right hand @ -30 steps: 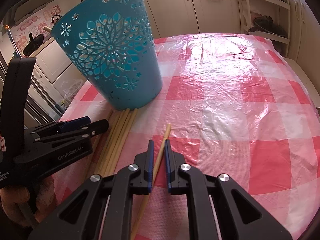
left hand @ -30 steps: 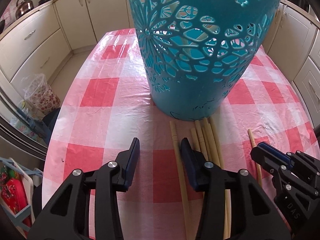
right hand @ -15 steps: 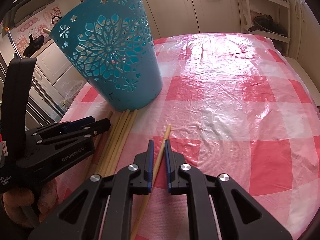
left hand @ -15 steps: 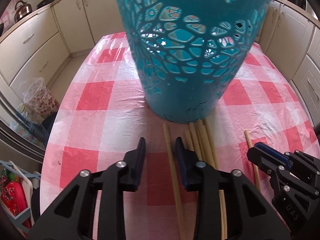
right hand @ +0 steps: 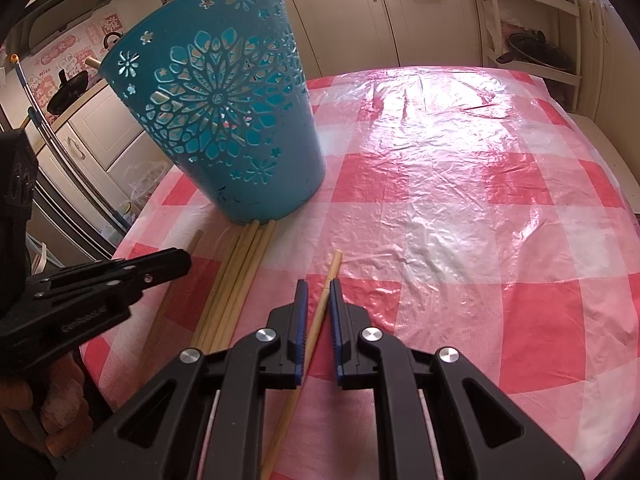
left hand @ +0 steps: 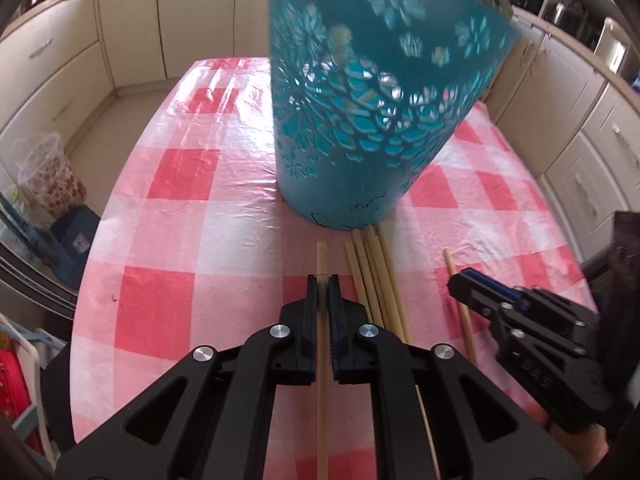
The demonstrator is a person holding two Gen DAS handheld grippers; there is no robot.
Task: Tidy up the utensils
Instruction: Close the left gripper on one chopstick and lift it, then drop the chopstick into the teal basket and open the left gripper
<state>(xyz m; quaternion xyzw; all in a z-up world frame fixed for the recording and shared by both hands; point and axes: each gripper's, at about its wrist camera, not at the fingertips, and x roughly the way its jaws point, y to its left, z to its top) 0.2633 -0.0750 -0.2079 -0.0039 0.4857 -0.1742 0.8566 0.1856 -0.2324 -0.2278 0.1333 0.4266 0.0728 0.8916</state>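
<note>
A teal cut-out basket (left hand: 360,120) (right hand: 224,120) stands on the red-checked tablecloth (right hand: 440,200), with chopsticks showing inside it through the holes. Several wooden chopsticks (left hand: 372,272) (right hand: 236,280) lie bundled at its base. My left gripper (left hand: 322,280) (right hand: 184,258) closes tight on a single chopstick (left hand: 321,256) left of the bundle, and both pads press it. My right gripper (right hand: 318,286) (left hand: 460,280) is shut on another chopstick (right hand: 334,264) (left hand: 452,264) that runs slantwise between its pads, right of the bundle.
The table's rounded edge drops off at the left, above a patterned plastic bucket (left hand: 44,176) on the floor. Cream kitchen cabinets (left hand: 132,20) ring the room. A white shelf with a pan (right hand: 532,52) stands behind the table's far right.
My left gripper's jaws went from wide apart to closed on the leftmost chopstick, and the gripper drew back from the basket. The right gripper stayed still.
</note>
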